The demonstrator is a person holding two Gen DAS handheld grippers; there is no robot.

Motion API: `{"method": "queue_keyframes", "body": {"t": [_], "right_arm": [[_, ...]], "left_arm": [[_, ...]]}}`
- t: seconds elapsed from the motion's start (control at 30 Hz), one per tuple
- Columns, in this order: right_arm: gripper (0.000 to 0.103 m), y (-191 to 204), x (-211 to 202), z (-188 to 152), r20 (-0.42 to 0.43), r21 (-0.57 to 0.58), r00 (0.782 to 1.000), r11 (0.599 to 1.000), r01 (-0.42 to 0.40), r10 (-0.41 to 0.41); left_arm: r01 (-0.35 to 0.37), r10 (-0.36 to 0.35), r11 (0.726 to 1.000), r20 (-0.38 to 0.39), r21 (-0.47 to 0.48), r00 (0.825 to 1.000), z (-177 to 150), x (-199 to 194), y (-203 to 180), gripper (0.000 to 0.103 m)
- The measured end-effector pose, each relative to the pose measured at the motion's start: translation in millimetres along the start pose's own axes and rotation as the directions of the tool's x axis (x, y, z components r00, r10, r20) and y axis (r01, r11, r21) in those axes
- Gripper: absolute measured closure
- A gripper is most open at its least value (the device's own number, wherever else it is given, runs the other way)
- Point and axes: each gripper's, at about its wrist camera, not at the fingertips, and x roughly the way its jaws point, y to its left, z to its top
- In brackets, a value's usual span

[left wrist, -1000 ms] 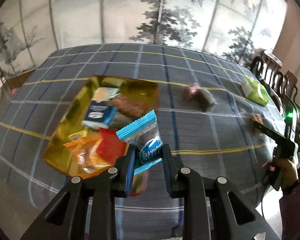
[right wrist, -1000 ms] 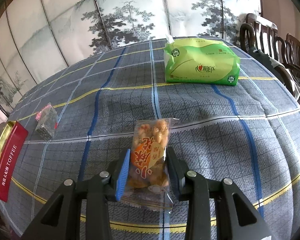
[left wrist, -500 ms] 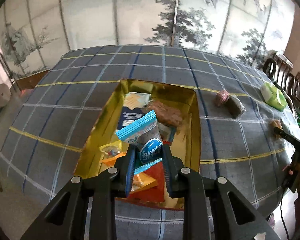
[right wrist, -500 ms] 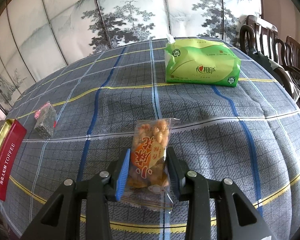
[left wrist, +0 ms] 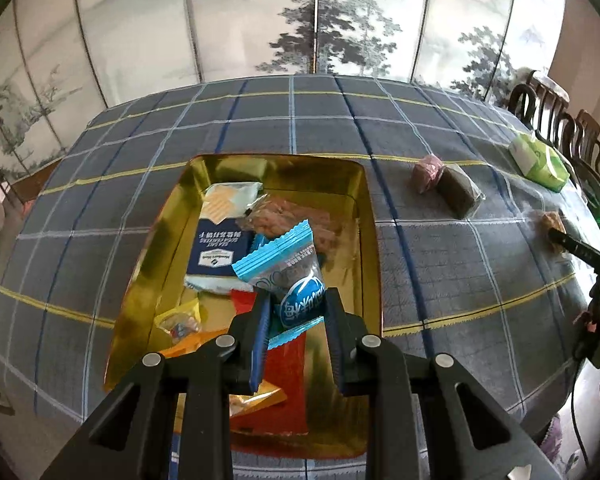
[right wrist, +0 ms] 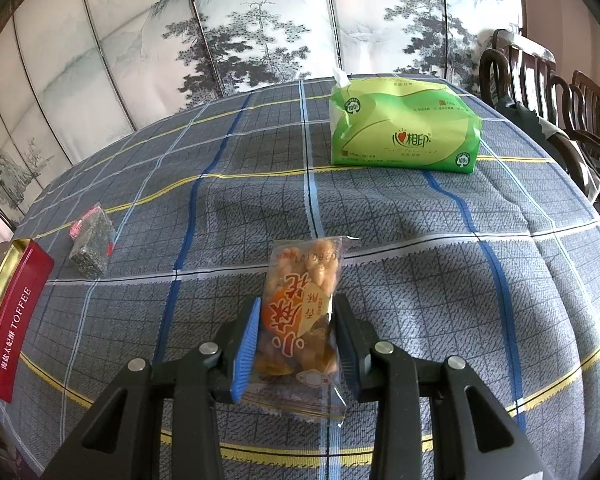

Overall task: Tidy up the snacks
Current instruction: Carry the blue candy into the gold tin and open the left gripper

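Observation:
My left gripper (left wrist: pixel 296 312) is shut on a blue snack packet (left wrist: pixel 288 268) and holds it over the open gold tin (left wrist: pixel 370 240), which has several wrapped snacks in it. My right gripper (right wrist: pixel 296 336) is shut on a clear packet of fried peanuts with orange print (right wrist: pixel 300 312), whose lower end lies on the checked tablecloth. In the left wrist view the right gripper (left wrist: pixel 572 244) shows at the far right edge of the table. A pink packet (left wrist: pixel 426 172) and a dark brown packet (left wrist: pixel 458 190) lie on the cloth to the right of the tin.
A green tissue pack (right wrist: pixel 404 128) stands at the back of the table. The tin's red side marked TOFFEE (right wrist: pixel 16 320) shows at the left edge, with the dark packet (right wrist: pixel 92 244) near it. Wooden chairs (right wrist: pixel 560 120) line the right side. A painted screen stands behind.
My left gripper has carried the blue packet from beside the tin's right edge to above its middle, and a little lower. The right gripper and its peanut packet have not moved.

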Motion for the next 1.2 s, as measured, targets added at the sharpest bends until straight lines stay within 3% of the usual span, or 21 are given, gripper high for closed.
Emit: {"method": "queue_keyframes", "body": {"t": [1.2], "right_arm": [[0.067,0,-1,0,0.000,-0.001,1.000,1.000,0.002,-0.002]], "left_arm": [[-0.042,0.041,0.996,0.008,0.081,0.999,4,15,-30,0.076]]}}
